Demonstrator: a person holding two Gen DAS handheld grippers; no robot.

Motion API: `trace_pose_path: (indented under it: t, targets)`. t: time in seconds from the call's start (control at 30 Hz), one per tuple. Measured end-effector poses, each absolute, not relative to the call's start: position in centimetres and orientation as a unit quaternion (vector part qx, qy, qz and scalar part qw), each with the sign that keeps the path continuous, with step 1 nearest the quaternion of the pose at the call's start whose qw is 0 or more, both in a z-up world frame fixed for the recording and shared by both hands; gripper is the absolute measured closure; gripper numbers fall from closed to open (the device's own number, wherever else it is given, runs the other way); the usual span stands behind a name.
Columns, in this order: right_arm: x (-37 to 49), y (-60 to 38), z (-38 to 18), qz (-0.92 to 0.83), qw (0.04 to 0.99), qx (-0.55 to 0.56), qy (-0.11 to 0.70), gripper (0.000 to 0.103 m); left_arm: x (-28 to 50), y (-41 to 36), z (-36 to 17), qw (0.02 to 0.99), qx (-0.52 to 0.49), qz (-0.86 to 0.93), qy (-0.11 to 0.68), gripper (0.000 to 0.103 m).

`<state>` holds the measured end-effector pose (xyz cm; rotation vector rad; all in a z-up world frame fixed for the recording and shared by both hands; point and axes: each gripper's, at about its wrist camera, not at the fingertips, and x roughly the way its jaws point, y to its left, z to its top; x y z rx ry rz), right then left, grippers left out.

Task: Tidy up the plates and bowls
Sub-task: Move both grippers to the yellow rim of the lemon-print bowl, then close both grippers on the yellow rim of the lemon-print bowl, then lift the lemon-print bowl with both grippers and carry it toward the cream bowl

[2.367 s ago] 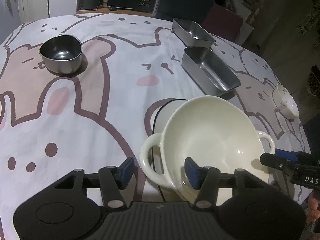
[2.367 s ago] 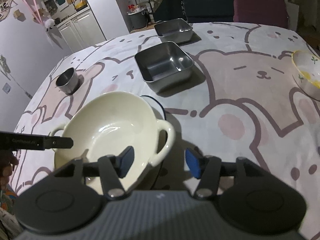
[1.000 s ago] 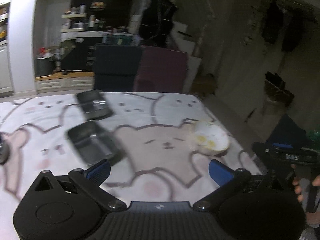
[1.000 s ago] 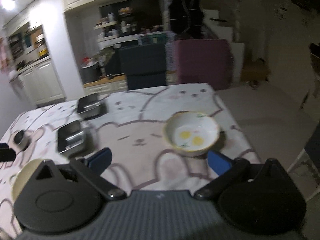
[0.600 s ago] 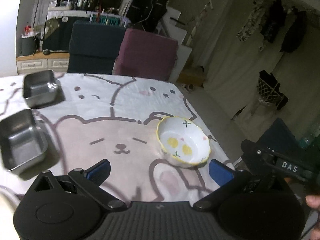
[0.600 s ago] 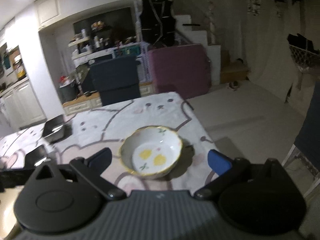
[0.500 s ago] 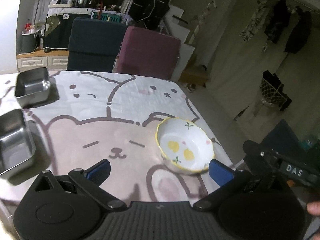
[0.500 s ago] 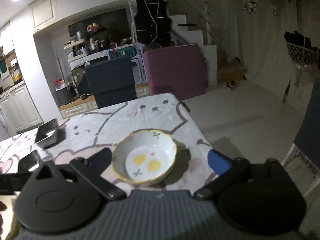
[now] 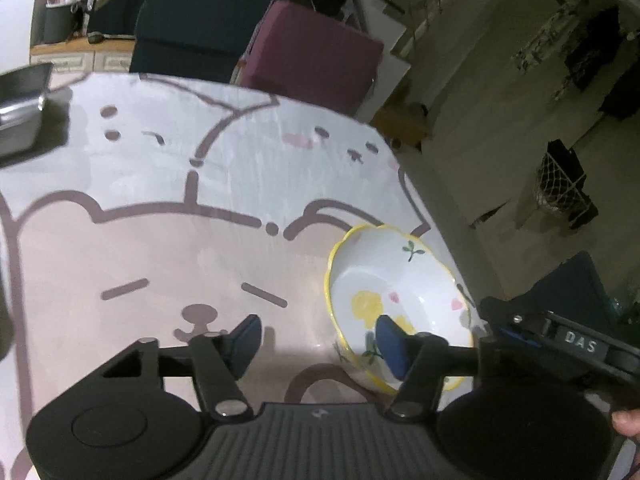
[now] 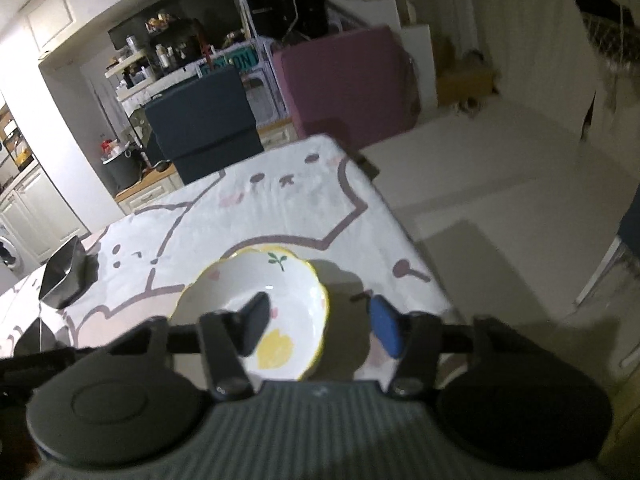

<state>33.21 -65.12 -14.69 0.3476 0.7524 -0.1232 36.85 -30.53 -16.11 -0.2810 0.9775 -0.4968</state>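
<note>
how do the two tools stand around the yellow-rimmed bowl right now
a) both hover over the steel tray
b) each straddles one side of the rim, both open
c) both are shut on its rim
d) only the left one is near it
b: the left tool straddles the rim of the yellow-rimmed bowl on one side, the right tool on the other, both open.

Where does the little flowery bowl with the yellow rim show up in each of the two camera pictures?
Left wrist view: the yellow-rimmed bowl sits lower right, near the table's edge, straddled by the left gripper.
Right wrist view: the bowl is at lower centre, its right rim between the right gripper fingers.
Shared landmark: the maroon chair beyond the table.
</note>
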Motion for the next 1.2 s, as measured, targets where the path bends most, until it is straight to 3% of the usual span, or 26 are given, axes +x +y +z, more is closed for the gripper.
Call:
trace_pose_path:
  t: [0.17, 0.23, 0.27, 0.3, 0.37, 0.6, 1.2]
  targets:
    - [35.5, -64.9, -16.5, -0.051, 0.901, 0.165, 0.397, 0.060, 38.1, -31.4, -17.6, 0.831, -0.127, -0.249, 0.481, 0.067]
    - [36.0, -64.6, -17.1, -0.052, 0.897, 0.163, 0.407, 0.073, 38.5, -31.8, -17.7, 0.827, -0.126, -0.258, 0.483, 0.074]
    - [36.1, -64.5, -17.3, -0.053, 0.896, 0.159, 0.412, 0.085, 38.6, -32.0, -17.6, 0.826, -0.122, -0.261, 0.484, 0.078]
    - [36.1, -64.4, -17.4, -0.057, 0.894, 0.153, 0.416, 0.087, 38.8, -32.3, -17.6, 0.825, -0.118, -0.263, 0.486, 0.079]
    - [36.4, -64.3, -17.9, -0.056, 0.893, 0.154, 0.420, 0.087, 39.2, -32.7, -17.7, 0.821, -0.115, -0.263, 0.493, 0.084]
    - [37.1, -65.2, -19.5, -0.046, 0.884, 0.181, 0.428, 0.093, 40.2, -33.5, -18.1, 0.817, -0.105, -0.261, 0.504, 0.086]
    - [36.7, -65.2, -19.3, -0.042, 0.881, 0.189, 0.432, 0.092, 40.3, -35.1, -17.9, 0.834, -0.040, -0.251, 0.490, 0.093]
